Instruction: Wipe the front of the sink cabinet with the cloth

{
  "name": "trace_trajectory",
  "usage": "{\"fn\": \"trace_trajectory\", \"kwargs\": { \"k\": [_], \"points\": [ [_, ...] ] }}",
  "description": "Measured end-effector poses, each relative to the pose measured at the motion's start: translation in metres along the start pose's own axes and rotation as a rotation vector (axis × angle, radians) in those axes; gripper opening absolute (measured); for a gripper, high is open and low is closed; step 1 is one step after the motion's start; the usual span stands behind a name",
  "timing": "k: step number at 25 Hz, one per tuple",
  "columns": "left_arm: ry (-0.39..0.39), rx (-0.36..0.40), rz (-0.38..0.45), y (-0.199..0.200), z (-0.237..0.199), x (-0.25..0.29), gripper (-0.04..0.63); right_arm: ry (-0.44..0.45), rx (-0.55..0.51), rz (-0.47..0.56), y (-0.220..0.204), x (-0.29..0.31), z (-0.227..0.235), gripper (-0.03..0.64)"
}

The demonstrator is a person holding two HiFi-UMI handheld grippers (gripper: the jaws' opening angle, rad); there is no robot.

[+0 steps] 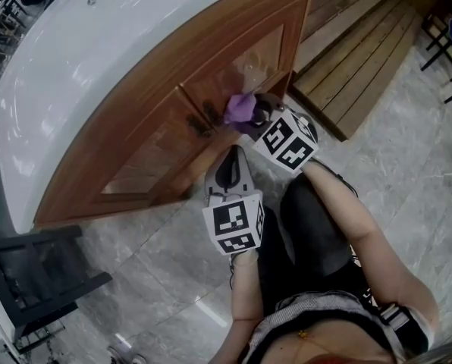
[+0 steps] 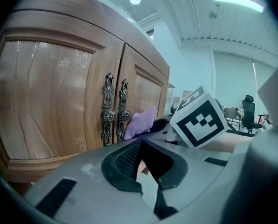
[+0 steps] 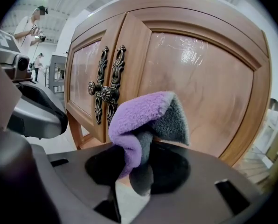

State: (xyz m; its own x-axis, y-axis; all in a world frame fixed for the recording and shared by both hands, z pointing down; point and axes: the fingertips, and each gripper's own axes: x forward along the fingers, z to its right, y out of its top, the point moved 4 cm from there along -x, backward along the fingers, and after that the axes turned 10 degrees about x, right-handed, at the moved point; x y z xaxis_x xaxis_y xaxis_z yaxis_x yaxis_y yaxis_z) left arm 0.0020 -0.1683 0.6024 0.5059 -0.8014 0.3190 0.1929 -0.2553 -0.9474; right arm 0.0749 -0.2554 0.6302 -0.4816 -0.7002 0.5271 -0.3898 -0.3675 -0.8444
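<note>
Grey marble-pattern floor tiles [image 1: 415,158] surround a curved wooden sink cabinet [image 1: 135,139] with a white top [image 1: 67,74]. Slatted wooden decking [image 1: 362,44] lies beside the cabinet's end, and a black frame [image 1: 36,271] stands on the floor near the opposite end. The cabinet front has two panelled doors that meet at a pair of ornate dark metal handles [image 3: 106,90].

The right gripper [image 1: 258,116] is raised to the cabinet front. Its jaws are clamped on a folded purple cloth [image 3: 141,118] with a grey reverse side. The cloth projects beyond the jaws toward the door panel. In the head view the cloth [image 1: 241,108] sits at the inner edge of one door, just beside the handles. In the left gripper view the cloth [image 2: 140,122] shows close against that door, but contact with the wood cannot be confirmed.

The left gripper [image 1: 236,156] is held lower, near the base of the cabinet and below the right gripper. Its tips point toward the doors. Its fingers are closed tip to tip with nothing between them. The marker cube [image 2: 198,118] of the right gripper shows in the left gripper view, just above the left gripper's body.

A person [image 3: 29,24] stands in the far background of the right gripper view.
</note>
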Motion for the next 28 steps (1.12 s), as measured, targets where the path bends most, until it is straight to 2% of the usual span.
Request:
{"fn": "trace_trajectory", "kwargs": {
  "k": [12,20,25,28],
  "points": [
    [-0.019,0.006,-0.010,0.001,0.007,0.009,0.000,-0.063,0.012,-0.008,-0.006,-0.006,0.025,0.184],
    [-0.055,0.016,-0.003,0.008,0.022,0.022,0.000,-0.121,0.089,-0.002,-0.015,-0.013,0.057,0.184],
    [-0.075,0.013,-0.004,0.007,0.031,0.029,0.000,-0.145,0.092,-0.008,-0.018,-0.016,0.072,0.184],
    [-0.082,0.013,-0.008,0.005,0.035,0.032,0.000,-0.194,0.113,-0.004,-0.022,-0.021,0.088,0.184]
  ]
}}
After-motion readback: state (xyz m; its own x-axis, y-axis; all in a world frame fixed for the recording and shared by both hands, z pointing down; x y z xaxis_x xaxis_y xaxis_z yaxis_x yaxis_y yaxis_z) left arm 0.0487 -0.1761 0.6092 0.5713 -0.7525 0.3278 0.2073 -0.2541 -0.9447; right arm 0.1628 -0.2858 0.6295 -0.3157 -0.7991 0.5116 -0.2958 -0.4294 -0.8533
